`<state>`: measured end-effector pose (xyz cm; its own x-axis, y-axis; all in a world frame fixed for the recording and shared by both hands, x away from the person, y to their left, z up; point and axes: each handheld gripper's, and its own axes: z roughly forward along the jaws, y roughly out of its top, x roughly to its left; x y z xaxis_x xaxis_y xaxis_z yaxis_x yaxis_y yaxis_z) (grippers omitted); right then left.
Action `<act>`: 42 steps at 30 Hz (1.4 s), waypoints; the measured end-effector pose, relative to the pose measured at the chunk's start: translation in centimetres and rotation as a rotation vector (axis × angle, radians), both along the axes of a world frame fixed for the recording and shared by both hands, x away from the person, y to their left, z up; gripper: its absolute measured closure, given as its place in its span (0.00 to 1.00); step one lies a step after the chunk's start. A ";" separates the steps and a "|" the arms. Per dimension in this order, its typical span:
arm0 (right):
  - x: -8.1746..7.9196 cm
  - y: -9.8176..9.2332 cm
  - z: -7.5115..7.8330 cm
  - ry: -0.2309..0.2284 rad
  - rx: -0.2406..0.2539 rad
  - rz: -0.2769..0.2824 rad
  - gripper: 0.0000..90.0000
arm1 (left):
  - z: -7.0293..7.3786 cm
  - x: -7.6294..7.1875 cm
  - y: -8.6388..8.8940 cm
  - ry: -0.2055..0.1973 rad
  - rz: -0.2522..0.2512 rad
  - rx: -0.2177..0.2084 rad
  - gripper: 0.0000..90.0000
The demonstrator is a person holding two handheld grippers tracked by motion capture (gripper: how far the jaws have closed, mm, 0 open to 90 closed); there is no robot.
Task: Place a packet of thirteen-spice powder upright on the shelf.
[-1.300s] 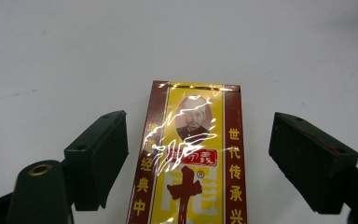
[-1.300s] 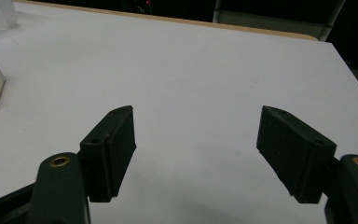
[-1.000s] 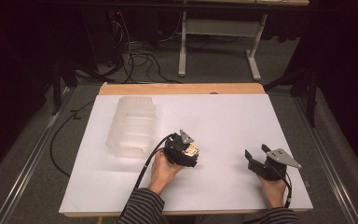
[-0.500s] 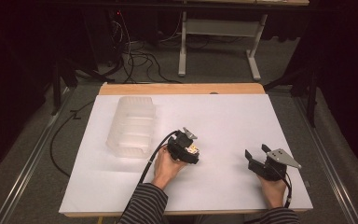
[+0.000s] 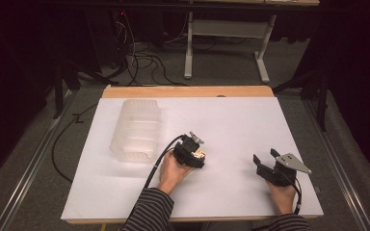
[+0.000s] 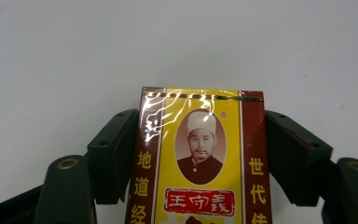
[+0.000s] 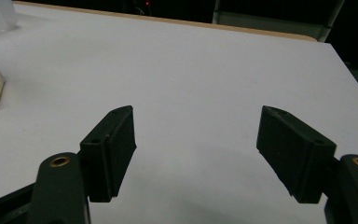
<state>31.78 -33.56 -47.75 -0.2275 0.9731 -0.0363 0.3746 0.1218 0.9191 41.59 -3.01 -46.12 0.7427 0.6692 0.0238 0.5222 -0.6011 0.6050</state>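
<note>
The left hand-held gripper has just been closing and now clamps the yellow-and-maroon cellophane-wrapped box between its jaws on the white worktop, so lifting comes next, while the right hand-held gripper rests open.

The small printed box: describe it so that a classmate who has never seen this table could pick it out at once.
Start at the white table and find the clear plastic container near its far left. Nearer the person and to its right, the left gripper has just closed on the small box. It alone is coloured here: yellow, dark red borders, a portrait in an oval, shiny wrapping.
</note>
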 end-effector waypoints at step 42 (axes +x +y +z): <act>0.0 0.0 0.0 -0.004 -0.002 0.001 0.32 | 3.8 -1.8 2.0 -0.093 -0.020 -0.143 0.36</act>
